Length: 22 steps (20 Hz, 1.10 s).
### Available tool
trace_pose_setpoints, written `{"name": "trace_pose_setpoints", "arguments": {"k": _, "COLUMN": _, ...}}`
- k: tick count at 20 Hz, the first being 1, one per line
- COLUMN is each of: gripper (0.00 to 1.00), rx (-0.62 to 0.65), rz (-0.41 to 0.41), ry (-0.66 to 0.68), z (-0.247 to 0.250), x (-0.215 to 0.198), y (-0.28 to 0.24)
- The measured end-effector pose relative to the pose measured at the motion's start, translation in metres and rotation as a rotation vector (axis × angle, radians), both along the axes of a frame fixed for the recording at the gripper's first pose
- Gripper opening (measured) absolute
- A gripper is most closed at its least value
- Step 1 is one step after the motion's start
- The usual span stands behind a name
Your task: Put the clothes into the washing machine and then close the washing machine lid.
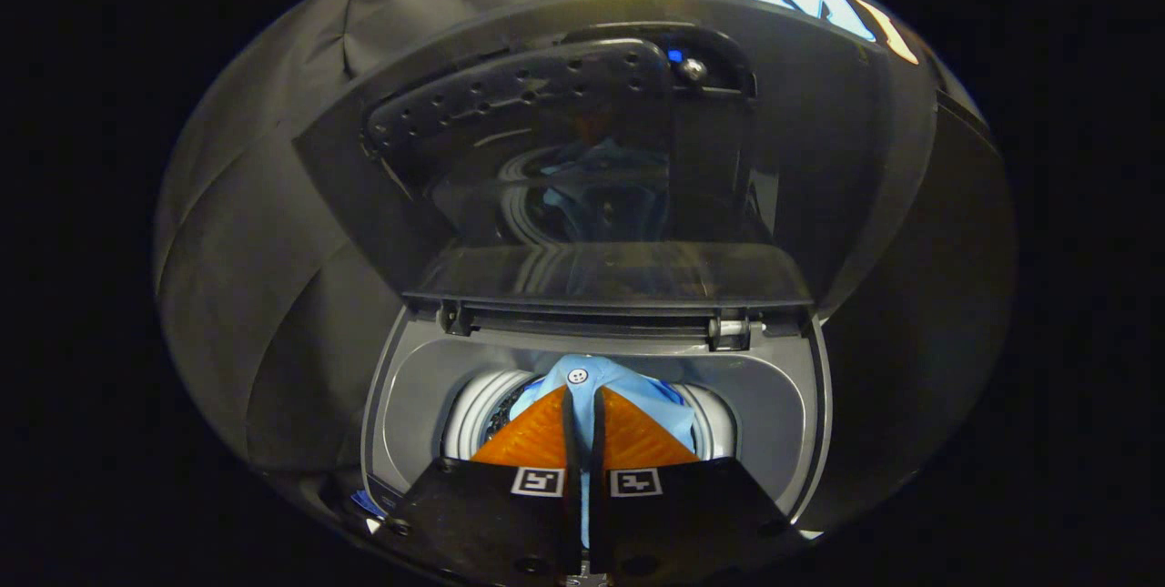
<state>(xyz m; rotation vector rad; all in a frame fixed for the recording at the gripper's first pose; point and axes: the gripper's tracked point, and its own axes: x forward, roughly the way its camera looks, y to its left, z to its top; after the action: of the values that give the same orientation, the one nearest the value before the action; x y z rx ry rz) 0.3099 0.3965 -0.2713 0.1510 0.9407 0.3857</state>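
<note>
A light blue garment with a white button hangs pinched between my two fingers, over the round drum opening of a grey top-loading washing machine. My gripper is shut on the cloth, with a thin strip of blue showing between the fingers. The dark glossy lid stands raised behind the opening and mirrors the blue cloth and the drum.
The lid's hinges sit along the back rim of the opening. Black cloth wall surrounds the machine on the left, the right and behind.
</note>
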Motion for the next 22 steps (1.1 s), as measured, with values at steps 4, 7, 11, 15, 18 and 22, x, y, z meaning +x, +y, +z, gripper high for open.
{"name": "trace_pose_setpoints", "arguments": {"k": 4, "gripper": 0.78, "rx": -0.053, "rz": -0.038, "ry": -0.004, "z": 0.006, "x": 0.005, "y": -0.013}}
{"name": "trace_pose_setpoints", "arguments": {"k": 7, "gripper": 0.98, "rx": -0.022, "rz": -0.05, "ry": -0.024, "z": 0.028, "x": 0.013, "y": -0.017}}
{"name": "trace_pose_setpoints", "arguments": {"k": 11, "gripper": 0.98, "rx": -0.005, "rz": -0.065, "ry": -0.095, "z": 0.062, "x": 0.028, "y": -0.028}}
{"name": "trace_pose_setpoints", "arguments": {"k": 15, "gripper": 0.98, "rx": 0.034, "rz": -0.063, "ry": -0.184, "z": 0.111, "x": 0.035, "y": -0.035}}
{"name": "trace_pose_setpoints", "arguments": {"k": 18, "gripper": 0.98, "rx": 0.046, "rz": -0.054, "ry": -0.264, "z": 0.148, "x": 0.043, "y": -0.04}}
{"name": "trace_pose_setpoints", "arguments": {"k": 22, "gripper": 0.98, "rx": 0.07, "rz": -0.045, "ry": -0.372, "z": 0.202, "x": 0.053, "y": -0.046}}
